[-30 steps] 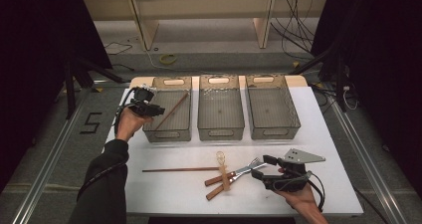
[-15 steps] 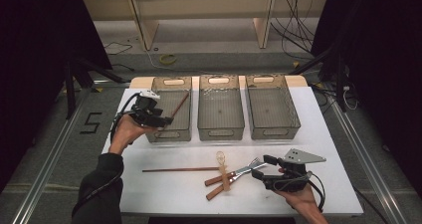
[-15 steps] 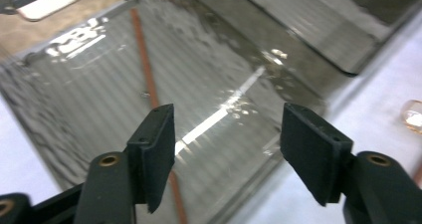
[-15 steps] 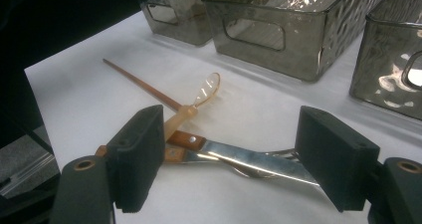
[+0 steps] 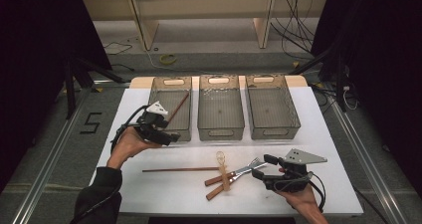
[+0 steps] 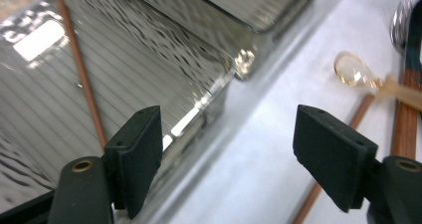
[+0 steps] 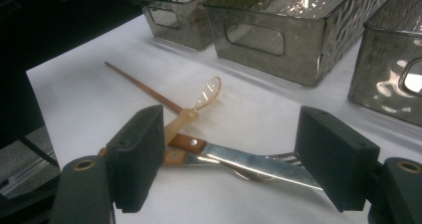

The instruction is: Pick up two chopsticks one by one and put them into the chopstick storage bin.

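A brown chopstick [image 5: 178,108] lies slanted in the left bin [image 5: 154,92], seen through my left gripper view as the chopstick [image 6: 82,79]. My left gripper [image 5: 168,134] hovers over that bin's near edge. Its jaws have just been opening and stand open, with nothing between them [image 6: 231,159]. On the white table lie a second chopstick [image 5: 176,169], a clear plastic spoon [image 5: 222,169], and a wood-handled knife [image 7: 249,162] and fork [image 7: 288,159]. My right gripper [image 5: 263,167] rests open at the fork's tines, its pads [image 7: 134,159] either side of the blade without touching.
A middle bin [image 5: 220,132] and a right bin [image 5: 272,132] stand beside the left one along the table's far side. The table's front edge lies just below the cutlery. Cables trail on the floor beyond the table.
My left gripper opened, left the chopstick in the left bin and drew back toward the near side. The right gripper and the cutlery stayed put.
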Available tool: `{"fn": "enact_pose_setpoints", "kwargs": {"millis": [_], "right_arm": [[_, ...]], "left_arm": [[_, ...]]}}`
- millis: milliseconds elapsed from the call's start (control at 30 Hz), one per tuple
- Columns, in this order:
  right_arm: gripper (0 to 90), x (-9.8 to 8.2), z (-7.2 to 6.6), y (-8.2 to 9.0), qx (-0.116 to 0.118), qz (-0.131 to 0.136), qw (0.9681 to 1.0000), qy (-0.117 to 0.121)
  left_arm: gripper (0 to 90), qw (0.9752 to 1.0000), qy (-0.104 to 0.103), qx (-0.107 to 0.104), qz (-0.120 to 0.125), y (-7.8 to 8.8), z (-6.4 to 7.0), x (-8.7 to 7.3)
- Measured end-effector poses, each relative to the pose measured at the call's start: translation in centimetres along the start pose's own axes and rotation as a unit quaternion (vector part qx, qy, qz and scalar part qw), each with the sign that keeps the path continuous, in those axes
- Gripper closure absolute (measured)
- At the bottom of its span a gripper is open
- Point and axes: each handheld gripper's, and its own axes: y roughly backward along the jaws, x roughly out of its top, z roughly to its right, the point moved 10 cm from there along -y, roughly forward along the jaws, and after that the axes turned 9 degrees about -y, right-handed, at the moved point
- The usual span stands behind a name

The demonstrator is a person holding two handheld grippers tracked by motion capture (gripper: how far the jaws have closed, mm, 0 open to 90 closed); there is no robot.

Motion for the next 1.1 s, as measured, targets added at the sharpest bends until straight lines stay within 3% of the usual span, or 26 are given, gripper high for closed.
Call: {"fn": "enact_pose_setpoints", "kwargs": {"millis": [500,800,1100], "right_arm": [[28.6,0.0,0.0,0.0,0.0,0.001,1.0,-0.001],[28.6,0.0,0.0,0.0,0.0,0.0,1.0,-0.002],[28.6,0.0,0.0,0.0,0.001,-0.001,1.0,-0.001]], "left_arm": [[26.4,0.9976,-0.042,-0.036,-0.042,-0.6,3.1,-1.4],[30.2,0.9906,-0.074,-0.064,-0.096,-1.7,5.2,-2.8],[44.9,0.9825,-0.073,-0.087,-0.148,-2.6,6.2,-4.5]]}}
